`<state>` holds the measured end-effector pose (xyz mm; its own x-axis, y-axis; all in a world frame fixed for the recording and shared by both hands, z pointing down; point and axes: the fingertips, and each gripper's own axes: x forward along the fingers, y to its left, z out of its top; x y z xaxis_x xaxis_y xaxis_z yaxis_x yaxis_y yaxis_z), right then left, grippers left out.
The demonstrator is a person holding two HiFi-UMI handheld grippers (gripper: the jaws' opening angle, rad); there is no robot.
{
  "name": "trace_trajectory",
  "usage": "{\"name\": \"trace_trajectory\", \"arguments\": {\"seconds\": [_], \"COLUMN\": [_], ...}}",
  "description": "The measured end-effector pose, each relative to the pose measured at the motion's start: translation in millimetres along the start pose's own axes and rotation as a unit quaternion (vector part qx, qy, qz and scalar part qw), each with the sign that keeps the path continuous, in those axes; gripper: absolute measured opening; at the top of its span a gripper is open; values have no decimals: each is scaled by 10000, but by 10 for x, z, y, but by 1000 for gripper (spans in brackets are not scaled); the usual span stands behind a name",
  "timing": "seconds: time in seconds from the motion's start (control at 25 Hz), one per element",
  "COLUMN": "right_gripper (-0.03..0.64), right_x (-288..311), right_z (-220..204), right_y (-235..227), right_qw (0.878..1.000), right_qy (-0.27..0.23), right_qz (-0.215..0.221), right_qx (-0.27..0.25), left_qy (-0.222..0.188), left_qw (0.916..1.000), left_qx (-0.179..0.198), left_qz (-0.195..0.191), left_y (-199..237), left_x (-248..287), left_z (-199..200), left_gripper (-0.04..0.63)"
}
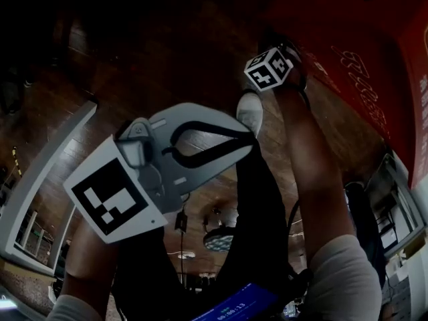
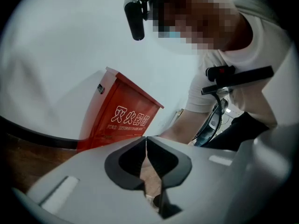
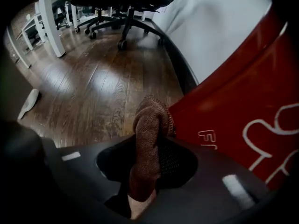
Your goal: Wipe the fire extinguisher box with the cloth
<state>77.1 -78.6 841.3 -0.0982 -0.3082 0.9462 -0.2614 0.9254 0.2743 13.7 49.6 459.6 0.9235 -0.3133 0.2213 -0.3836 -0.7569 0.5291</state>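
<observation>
1. Right gripper [image 3: 154, 146]. In the right gripper view, at centre frame, the jaws are clamped on the cloth [image 3: 148, 125]. The cloth is brown, coarse-knit and bunched into a fold that stands up past the jaw tips. The top of the fold sits against the lower left edge of the fire extinguisher box [image 3: 243, 106]; actual contact cannot be confirmed.

2. Fire extinguisher box. It is red and fills the right side of the right gripper view. It stands on a dark wood floor [image 3: 93, 83] against a white wall [image 3: 219, 27]. White lettering starting with "F" is cut off by the gripper body, and part of a large white graphic lies at the right edge.

3. Left gripper [image 2: 146, 141]. In the left gripper view, at lower centre, the jaws are closed tip to tip with nothing between them. This gripper is well apart from the box [image 2: 122, 113], which appears at centre left. The box front carries white characters reading "灭火器箱"; the smaller line beneath is too small to read.

4. Head view. The left gripper [image 1: 249, 142] occupies centre frame, with its square black-and-white marker [image 1: 114, 202] at lower left. The right gripper's marker cube [image 1: 269, 69] sits at upper centre beside the red box [image 1: 361, 65]. The white print on the box is blurred.
</observation>
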Motion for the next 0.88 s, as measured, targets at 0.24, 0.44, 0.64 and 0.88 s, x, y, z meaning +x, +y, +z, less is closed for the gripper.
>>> {"name": "trace_trajectory", "arguments": {"seconds": [0.24, 0.44, 0.64, 0.88], "right_gripper": [118, 117, 117, 117], "right_x": [-84, -978, -2431, -4034], "right_z": [12, 241, 615, 1094], "right_y": [26, 61, 121, -355], "right_qw": [9997, 9969, 9878, 9843], "right_qy": [-20, -373, -866, -1153], "right_qz": [250, 577, 1230, 1295], "right_qx": [84, 388, 391, -331], "left_qy": [-53, -65, -230, -751], "left_qw": [10000, 9999, 9989, 9937], "left_qx": [-17, 151, 381, 764], "left_qz": [52, 53, 145, 341], "left_y": [7, -225, -582, -991], "left_x": [62, -70, -397, -926], "left_z": [49, 482, 1180, 2023], "left_gripper": [5, 5, 5, 5]}}
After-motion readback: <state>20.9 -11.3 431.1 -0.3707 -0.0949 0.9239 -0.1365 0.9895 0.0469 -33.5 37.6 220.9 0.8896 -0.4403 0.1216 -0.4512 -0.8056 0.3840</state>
